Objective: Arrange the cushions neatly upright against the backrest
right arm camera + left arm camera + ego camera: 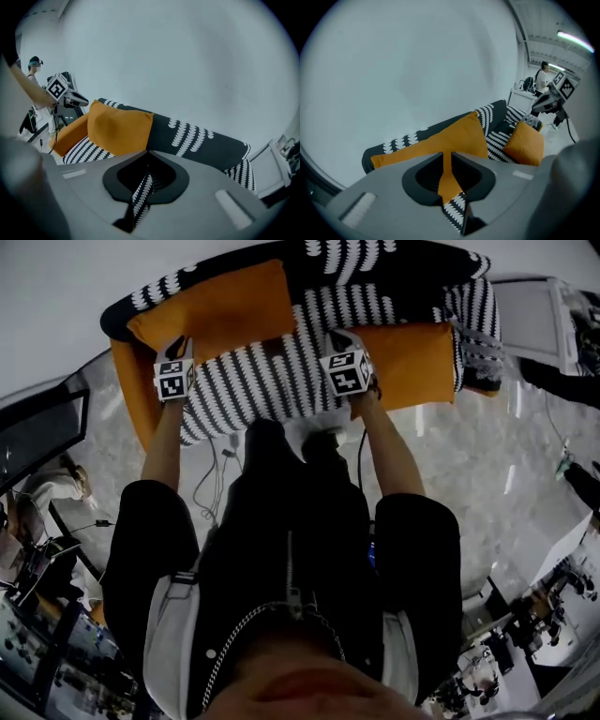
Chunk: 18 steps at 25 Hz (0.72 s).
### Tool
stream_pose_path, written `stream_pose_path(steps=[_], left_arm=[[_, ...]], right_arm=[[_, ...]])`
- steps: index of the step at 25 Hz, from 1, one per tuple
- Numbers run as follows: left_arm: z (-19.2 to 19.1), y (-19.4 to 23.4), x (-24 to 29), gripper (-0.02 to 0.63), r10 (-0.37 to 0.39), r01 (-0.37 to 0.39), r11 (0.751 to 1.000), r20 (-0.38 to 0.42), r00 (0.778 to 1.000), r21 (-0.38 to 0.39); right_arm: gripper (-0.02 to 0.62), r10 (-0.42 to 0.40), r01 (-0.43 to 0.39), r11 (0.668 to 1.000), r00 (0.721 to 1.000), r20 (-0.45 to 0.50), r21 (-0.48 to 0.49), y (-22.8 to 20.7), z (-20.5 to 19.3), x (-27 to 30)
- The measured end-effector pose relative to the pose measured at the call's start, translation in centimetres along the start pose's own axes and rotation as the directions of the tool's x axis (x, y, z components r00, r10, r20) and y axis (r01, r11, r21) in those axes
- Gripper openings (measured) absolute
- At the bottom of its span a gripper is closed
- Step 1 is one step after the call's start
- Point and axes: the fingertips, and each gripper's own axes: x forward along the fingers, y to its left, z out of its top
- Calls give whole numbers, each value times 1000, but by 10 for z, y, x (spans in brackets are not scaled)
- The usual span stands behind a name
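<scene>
Black-and-white patterned fabric cushion (258,381), mid-seat on dark patterned sofa (394,263): judged soft, light, floppy (will sag). Left gripper (447,159) and right gripper (146,168) both clenched on its side edges; corners suit best.

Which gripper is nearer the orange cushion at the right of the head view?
Right. The right gripper sits just beside that orange cushion's left edge, shut on striped fabric; the left gripper is across the striped fabric, gripping the other orange cushion.

The person's legs (281,465) hide part of the striped cushion's (262,381) lower edge; its corners vanish inside the left tool (447,161) and right tool (148,164).
</scene>
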Motion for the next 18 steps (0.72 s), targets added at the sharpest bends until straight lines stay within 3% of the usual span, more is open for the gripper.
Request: stream_pose_path(steps=[3, 9, 13, 18], left_arm=[[16, -71, -24, 10, 12, -11, 1000, 45, 999, -15], [30, -209, -66, 9, -12, 27, 995, 142, 990, -100], [42, -300, -90, 9, -58, 74, 994, 194, 979, -78], [44, -396, -95, 9, -143, 151, 988, 219, 965, -21]], right_arm=[[3, 20, -20, 1000, 998, 65, -2, -21, -32, -45], [3, 35, -46, 997, 986, 164, 60, -49, -114, -139], [3, 50, -69, 993, 981, 185, 98, -76, -171, -184], [3, 14, -41, 985, 987, 163, 165, -117, -237, -221]])
